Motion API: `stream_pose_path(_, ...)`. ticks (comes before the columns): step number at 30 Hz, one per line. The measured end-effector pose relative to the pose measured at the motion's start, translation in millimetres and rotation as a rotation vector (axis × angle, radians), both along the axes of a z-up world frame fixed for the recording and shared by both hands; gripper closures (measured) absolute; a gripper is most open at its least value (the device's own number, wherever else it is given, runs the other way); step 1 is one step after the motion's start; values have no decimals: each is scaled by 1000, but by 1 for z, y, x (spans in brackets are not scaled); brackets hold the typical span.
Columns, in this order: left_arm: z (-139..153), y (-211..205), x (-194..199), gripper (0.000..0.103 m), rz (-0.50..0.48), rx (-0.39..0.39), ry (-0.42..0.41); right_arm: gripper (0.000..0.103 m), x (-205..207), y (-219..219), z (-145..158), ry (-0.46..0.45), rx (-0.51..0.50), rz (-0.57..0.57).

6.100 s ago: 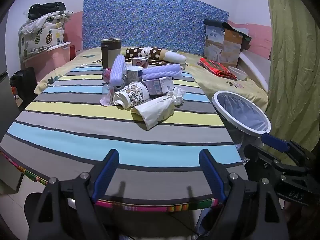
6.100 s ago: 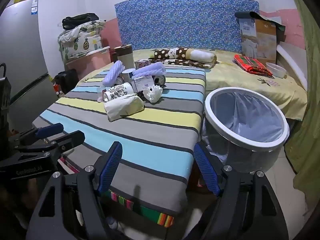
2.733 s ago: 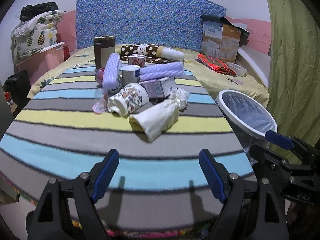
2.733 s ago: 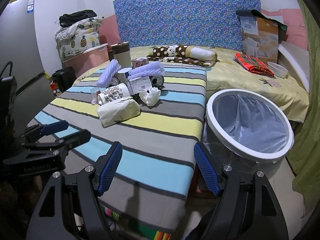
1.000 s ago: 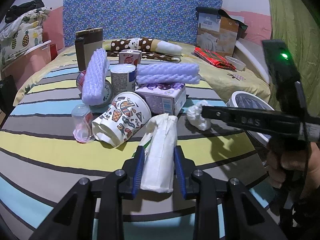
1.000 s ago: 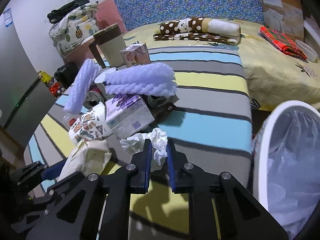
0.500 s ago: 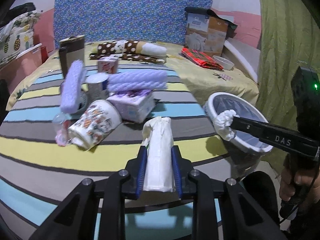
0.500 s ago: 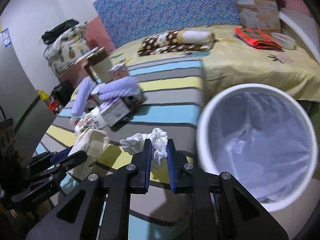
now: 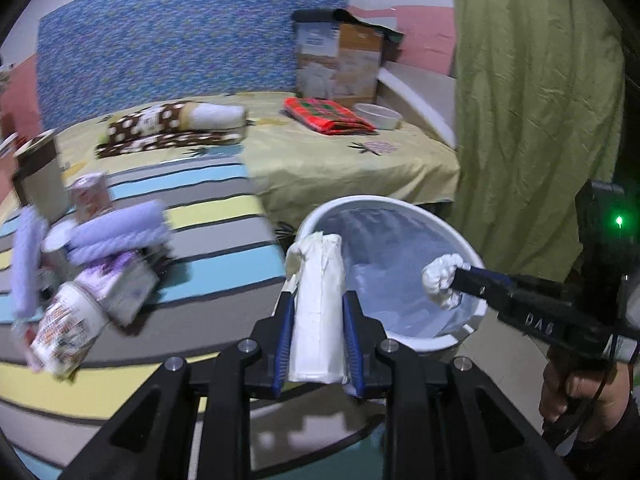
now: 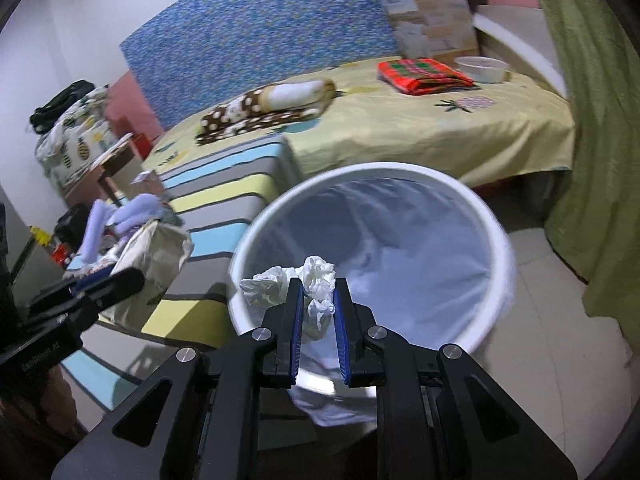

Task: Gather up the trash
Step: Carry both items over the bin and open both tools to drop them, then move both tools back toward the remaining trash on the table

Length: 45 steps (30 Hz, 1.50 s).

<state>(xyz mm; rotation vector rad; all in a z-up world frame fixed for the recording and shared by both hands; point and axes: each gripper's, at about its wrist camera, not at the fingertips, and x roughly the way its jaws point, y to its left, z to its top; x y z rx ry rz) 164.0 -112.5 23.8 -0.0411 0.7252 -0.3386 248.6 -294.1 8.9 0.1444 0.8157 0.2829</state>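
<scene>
My left gripper (image 9: 318, 300) is shut on a cream paper bag (image 9: 318, 300), held lengthwise over the near rim of the white trash bin (image 9: 474, 258). My right gripper (image 10: 316, 292) is shut on a crumpled white tissue (image 10: 318, 280) and hangs over the bin's near rim (image 10: 500, 236). In the left wrist view the right gripper (image 9: 450, 280) reaches in from the right with the tissue (image 9: 438, 280) above the bin's clear liner. The left gripper (image 10: 132, 276) with the bag (image 10: 154, 256) shows at the left of the right wrist view.
A striped table (image 9: 224, 272) still carries a patterned paper cup (image 9: 66, 328), a purple box (image 9: 120, 284), purple foam rolls (image 9: 116, 232) and small cans. Behind lie a yellow bed (image 9: 344, 160) and a cardboard box (image 9: 340, 64); a green curtain (image 9: 532, 120) hangs at the right.
Both grippers swung right from the pile of trash, carrying the bag and the tissue from above the table to above the bin's rim.
</scene>
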Motion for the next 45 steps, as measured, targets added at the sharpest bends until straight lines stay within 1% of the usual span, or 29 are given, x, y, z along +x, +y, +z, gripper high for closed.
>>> stream_pose_path(2,-1,-13,8,77,-31,-11,11,86,1,-9,-4,8,-1,-17)
stream_pose_path(6,-5,-33,21,77,-64,-20,30,85,2,-22,-10,26,-3,-38)
stream_pose_path(12,-13,-49,37,73,-91,-21,55,84,5,-36,-16,39,-9,-57)
stream_pose_path(15,-17,-53,43,69,-107,-27,70,79,6,-40,-17,40,-9,-59)
stream_pose_path(17,-20,-54,45,60,-108,-29,79,73,5,-41,-17,37,-8,-60)
stream_pose_path(18,-20,-54,46,59,-107,-31,79,68,5,-41,-16,36,-6,-60)
stream_pose_path(19,-20,-53,47,58,-108,-36,80,64,5,-41,-15,31,-4,-60)
stream_pose_path(22,-20,-50,45,58,-101,-44,79,59,5,-41,-13,23,-4,-60)
stream_pose_path(29,-13,-36,31,58,-84,-64,58,58,-1,-34,-5,-9,5,-45)
stream_pose_path(35,-7,-20,13,58,-57,-71,39,57,-11,-16,3,-12,6,16)
stream_pose_path(45,0,24,-22,58,36,-69,5,57,-28,16,15,-31,-23,89)
